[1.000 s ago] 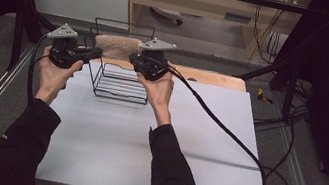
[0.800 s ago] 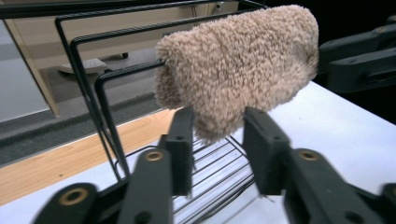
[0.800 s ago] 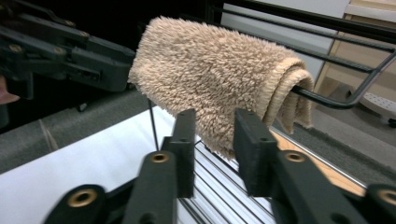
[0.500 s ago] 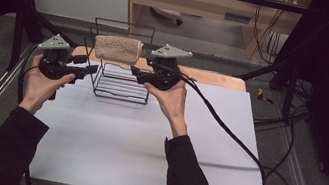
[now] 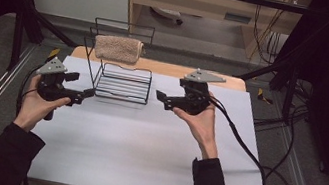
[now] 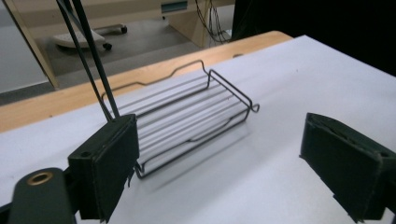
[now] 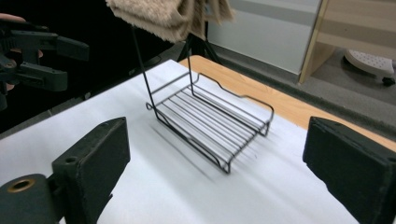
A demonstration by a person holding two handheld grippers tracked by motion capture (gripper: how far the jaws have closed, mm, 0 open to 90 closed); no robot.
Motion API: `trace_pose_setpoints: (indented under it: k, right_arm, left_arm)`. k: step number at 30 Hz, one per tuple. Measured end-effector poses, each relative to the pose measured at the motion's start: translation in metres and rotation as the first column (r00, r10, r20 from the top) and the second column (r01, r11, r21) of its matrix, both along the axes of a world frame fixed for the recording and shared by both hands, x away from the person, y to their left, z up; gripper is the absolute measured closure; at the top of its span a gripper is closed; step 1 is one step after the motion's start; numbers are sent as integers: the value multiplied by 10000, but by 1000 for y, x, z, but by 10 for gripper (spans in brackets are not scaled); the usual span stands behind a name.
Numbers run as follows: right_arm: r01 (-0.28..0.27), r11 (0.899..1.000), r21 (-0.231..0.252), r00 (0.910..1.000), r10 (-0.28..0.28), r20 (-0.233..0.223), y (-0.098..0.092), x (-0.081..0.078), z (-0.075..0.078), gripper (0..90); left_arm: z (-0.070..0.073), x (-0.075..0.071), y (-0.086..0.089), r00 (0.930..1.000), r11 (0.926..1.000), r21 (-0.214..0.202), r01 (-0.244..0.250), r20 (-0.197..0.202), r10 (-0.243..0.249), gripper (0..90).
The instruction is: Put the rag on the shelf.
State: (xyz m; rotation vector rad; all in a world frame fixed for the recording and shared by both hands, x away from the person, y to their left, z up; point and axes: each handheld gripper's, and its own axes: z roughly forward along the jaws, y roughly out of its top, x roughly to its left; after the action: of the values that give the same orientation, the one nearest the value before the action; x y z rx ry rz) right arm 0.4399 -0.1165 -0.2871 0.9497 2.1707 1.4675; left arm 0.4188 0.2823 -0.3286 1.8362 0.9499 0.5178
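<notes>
A black wire rack (image 5: 123,83) stands on the white table, with a tan towel (image 5: 118,48) draped over its top bar. My left gripper (image 5: 80,86) hovers just left of the rack's base. Its jaws have just been opening and hold nothing. My right gripper (image 5: 161,99) sits to the rack's right, its jaws likewise just opened and bare. In the left gripper view the rack's shelf (image 6: 187,121) lies ahead of the wide left gripper (image 6: 224,172). The right gripper view shows the right gripper (image 7: 219,177), the rack (image 7: 210,121), the towel (image 7: 163,16) and the left gripper (image 7: 56,60).
The white table top (image 5: 142,149) spreads toward the person, with a wooden strip (image 5: 171,70) along its far edge. Black frame bars (image 5: 28,14) stand at the back left. A cable (image 5: 253,158) trails off the right side.
Both grippers have let go of the towel, which now hangs on the rack's top bar. Their jaws have opened, and the hands have drawn apart and down to either side of the rack.
</notes>
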Motion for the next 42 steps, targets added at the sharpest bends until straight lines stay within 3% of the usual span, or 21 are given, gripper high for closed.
trace_pose_setpoints:
  k: [10,22,33,42]
  right_arm:
    - [469,9989,-8,9981,-469,-390,-54,-23,-32,9]
    - [525,9984,-226,9911,-548,-1214,-98,-47,-92,4]
    - [557,9981,-260,9818,-595,-1805,-134,-69,-139,4]
    - [491,9970,-591,9744,-608,-2166,-154,-82,-159,4]
  left_arm:
    - [-32,-21,4,9996,9997,-125,219,-176,-221,111]
    - [-75,-41,7,9974,9991,-161,384,-606,-393,113]
    - [-101,-51,12,9932,9979,357,531,-1052,-491,114]
    - [-113,-57,6,9901,9914,897,949,-1123,-846,111]
